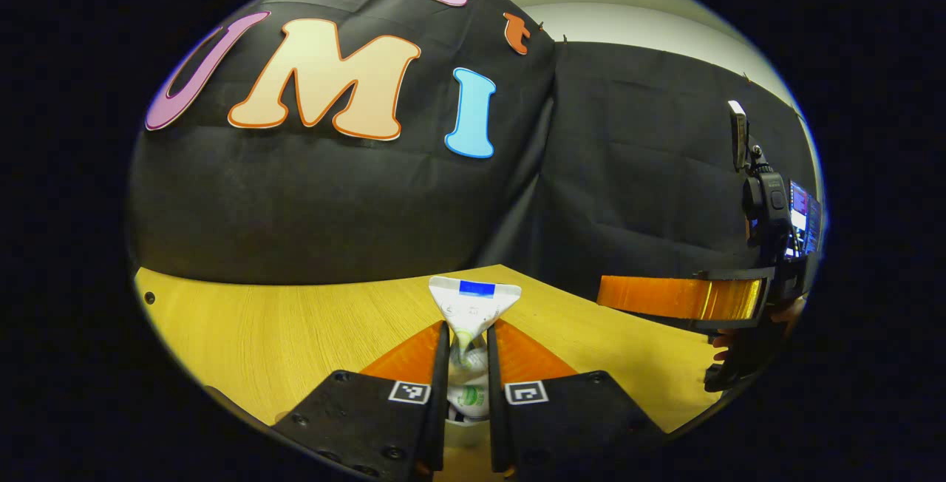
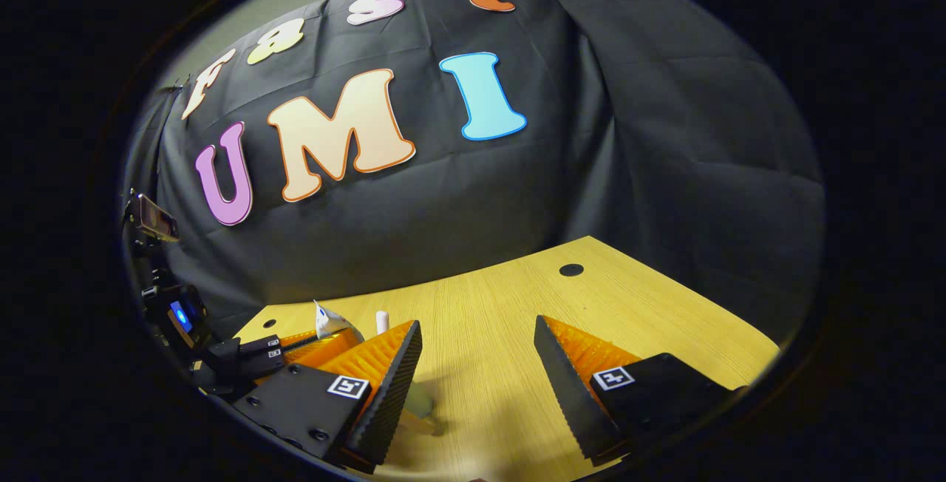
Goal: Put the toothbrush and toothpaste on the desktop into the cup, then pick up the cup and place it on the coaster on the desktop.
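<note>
grippers: two showing, left gripper (image 1: 467,364) and right gripper (image 2: 477,378) | fingers: four showing, two per gripper | square markers: four showing, one sitting on each finger | toothpaste tube (image 1: 473,308): one showing, near centre | wooden desktop (image 2: 517,297): one lying underneath | white toothbrush tip (image 2: 382,321): one poking up far left

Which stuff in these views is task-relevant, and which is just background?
Job:
- toothpaste, clamped in the left gripper
- right gripper, open

Lying about:
- cable hole in the desktop
- phone on a mount
- screen
</note>
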Action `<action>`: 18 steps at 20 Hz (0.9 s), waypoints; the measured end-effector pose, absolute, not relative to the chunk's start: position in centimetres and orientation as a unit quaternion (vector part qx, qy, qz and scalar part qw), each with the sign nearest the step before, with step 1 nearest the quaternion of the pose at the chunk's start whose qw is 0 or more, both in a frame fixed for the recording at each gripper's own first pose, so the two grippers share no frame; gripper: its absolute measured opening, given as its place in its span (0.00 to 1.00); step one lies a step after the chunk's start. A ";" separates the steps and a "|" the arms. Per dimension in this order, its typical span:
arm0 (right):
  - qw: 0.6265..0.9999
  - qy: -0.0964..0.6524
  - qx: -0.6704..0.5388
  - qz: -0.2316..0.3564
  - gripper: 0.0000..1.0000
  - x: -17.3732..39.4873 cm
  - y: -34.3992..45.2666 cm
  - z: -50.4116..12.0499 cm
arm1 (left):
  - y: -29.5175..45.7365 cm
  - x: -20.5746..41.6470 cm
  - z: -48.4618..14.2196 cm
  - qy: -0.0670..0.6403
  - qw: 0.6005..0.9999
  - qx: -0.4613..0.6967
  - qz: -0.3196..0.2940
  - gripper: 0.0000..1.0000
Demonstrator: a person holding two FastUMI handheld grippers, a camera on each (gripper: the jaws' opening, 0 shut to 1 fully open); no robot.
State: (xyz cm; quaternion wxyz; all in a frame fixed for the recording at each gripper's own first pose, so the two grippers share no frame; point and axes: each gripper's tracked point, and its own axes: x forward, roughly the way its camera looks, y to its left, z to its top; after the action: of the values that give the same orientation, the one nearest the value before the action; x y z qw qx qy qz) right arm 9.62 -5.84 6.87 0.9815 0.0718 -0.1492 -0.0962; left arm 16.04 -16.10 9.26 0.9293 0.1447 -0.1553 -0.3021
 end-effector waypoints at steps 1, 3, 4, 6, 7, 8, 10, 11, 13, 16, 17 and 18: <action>0.982 -0.147 0.071 -0.094 0.94 9.6 -5.8 6.8 | -16.2 15.5 9.4 -0.157 0.928 0.144 -0.307 0.35; 0.984 -0.142 0.068 -0.088 0.94 9.2 -5.4 6.7 | -16.0 14.8 10.0 -0.166 0.928 0.145 -0.300 0.66; 0.985 -0.138 0.066 -0.085 0.94 9.2 -5.2 6.6 | -15.6 14.6 10.3 -0.170 0.930 0.145 -0.291 0.76; 0.986 -0.134 0.054 -0.079 0.94 9.1 -4.5 6.7 | -14.7 13.9 11.3 -0.179 0.935 0.138 -0.272 0.94; 0.988 -0.130 0.046 -0.075 0.94 9.1 -4.1 6.8 | -14.3 13.4 11.8 -0.184 0.936 0.135 -0.266 0.95; 0.989 -0.124 0.038 -0.067 0.94 9.1 -3.6 6.7 | -13.7 12.9 12.3 -0.190 0.938 0.131 -0.258 0.95; 0.993 -0.105 0.021 -0.046 0.94 9.3 -2.3 6.5 | -12.3 11.8 13.5 -0.198 0.943 0.124 -0.239 0.95; 0.995 -0.094 0.009 -0.033 0.94 9.3 -1.6 6.2 | -11.4 11.3 14.1 -0.201 0.945 0.120 -0.227 0.94; 0.998 -0.069 -0.012 -0.007 0.94 9.8 -0.3 5.5 | -9.4 10.2 15.2 -0.205 0.951 0.107 -0.203 0.94; 0.999 -0.016 -0.028 0.036 0.87 10.8 1.8 3.9 | -5.8 9.2 15.9 -0.197 0.964 0.096 -0.154 0.94; 0.998 -0.001 -0.034 0.050 0.92 11.1 2.6 3.5 | -4.6 8.9 16.0 -0.193 0.967 0.095 -0.137 0.94; 0.997 0.012 -0.042 0.063 0.97 11.6 3.2 3.1 | -3.4 8.4 16.0 -0.191 0.970 0.094 -0.120 0.94</action>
State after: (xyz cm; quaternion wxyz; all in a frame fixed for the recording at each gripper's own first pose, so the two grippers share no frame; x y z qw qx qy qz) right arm 11.56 3.24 3.14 0.9971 -0.0419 0.0115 0.0631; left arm 8.37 -3.36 15.99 0.9697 0.0942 -0.1911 -0.1199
